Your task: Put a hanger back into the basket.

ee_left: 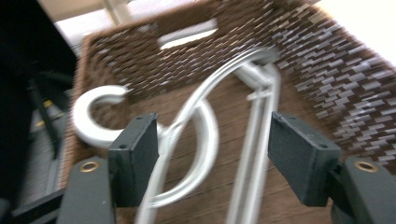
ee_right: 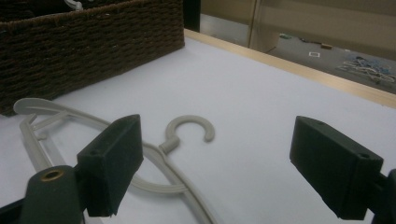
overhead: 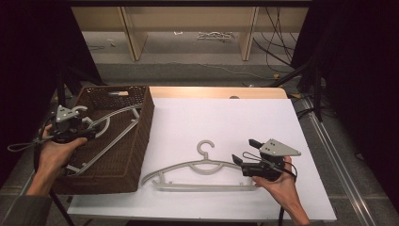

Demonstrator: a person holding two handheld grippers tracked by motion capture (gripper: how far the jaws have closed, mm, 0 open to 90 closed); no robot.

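High view over table (overhead: 226, 122); jaw-level views close on basket (ee_left: 299, 60) and hanger (ee_right: 187, 135).

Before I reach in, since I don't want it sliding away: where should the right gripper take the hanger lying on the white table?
Probably the hanger is best taken at its right shoulder arm, nearest the right gripper. It lies flat on the table, so come from above with the open jaws straddling that thin arm crosswise. The neck below the hook would also do, but lies farther away.
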